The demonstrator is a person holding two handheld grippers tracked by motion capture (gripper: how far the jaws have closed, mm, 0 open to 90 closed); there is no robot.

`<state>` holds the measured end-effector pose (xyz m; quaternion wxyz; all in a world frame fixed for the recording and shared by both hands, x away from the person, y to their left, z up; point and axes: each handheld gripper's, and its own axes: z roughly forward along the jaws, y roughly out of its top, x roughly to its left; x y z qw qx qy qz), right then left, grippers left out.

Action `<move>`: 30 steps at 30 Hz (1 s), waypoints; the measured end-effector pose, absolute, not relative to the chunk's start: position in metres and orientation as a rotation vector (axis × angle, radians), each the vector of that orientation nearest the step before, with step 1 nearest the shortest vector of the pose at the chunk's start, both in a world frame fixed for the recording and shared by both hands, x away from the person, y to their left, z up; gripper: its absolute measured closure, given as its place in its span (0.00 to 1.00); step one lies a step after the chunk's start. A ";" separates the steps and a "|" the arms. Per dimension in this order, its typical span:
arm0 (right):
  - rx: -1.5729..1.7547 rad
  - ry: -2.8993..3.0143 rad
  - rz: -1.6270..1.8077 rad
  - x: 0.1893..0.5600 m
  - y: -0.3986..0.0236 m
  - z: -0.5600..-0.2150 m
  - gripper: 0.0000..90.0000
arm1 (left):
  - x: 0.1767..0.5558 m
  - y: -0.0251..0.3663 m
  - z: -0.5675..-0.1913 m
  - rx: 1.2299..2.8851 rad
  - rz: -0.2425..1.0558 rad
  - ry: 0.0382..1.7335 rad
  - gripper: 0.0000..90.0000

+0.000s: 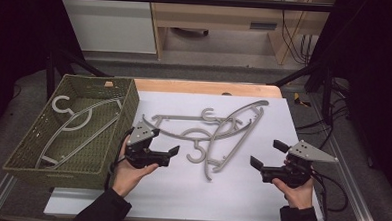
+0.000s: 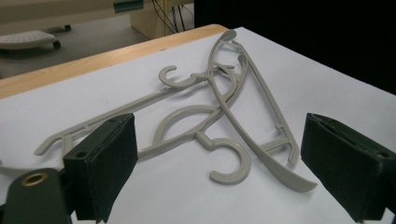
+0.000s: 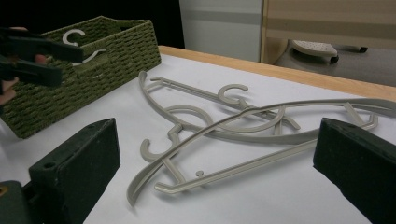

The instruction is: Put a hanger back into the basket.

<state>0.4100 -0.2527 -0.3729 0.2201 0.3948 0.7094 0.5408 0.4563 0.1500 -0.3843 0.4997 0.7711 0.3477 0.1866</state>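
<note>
Left gripper (image 1: 163, 148): nearest the lens on my left; I hold it just beside the basket's near right corner, jaws spread wide and empty, aimed at the hanger pile.
Right gripper (image 1: 265, 156): I hold it well to the right of the basket, across the pile; jaws likewise wide, nothing between them.
Hanger pile (image 1: 213, 136): grey plastic hangers, two or three, lying tangled on the white mat (image 1: 180, 200), just right of the basket and between my two grippers.
Nearest hook (image 2: 229, 161): curls toward the left gripper, a short reach ahead of its open jaws and not touching them.
Long arm (image 3: 224, 170): a thin bar of the upper hanger, on the side of the pile far from the basket, lying ahead of the right gripper's jaws.
Handling, as I judge it: light, stiff and smooth plastic; likely to slide on the mat and to drag its neighbours, since hooks and arms interlock.
Hold, as I judge it: the neck below a hook, or a flat shoulder, where the pads can close across a narrow section; thin cross-bars may twist.
Basket (image 1: 26, 158): green woven, at the mat's left edge; at least one hanger (image 1: 75, 125) already lies inside.
</note>
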 end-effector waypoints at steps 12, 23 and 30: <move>1.095 1.963 1.498 0.410 -0.252 -0.373 0.01 | 0.478 0.100 -0.412 1.912 0.393 0.859 0.18; 1.095 1.966 1.500 0.411 -0.252 -0.373 0.01 | 0.499 0.060 -0.437 1.989 0.388 0.872 0.31; 1.097 1.958 1.510 0.410 -0.253 -0.372 0.01 | 0.515 0.042 -0.457 2.023 0.362 0.930 0.43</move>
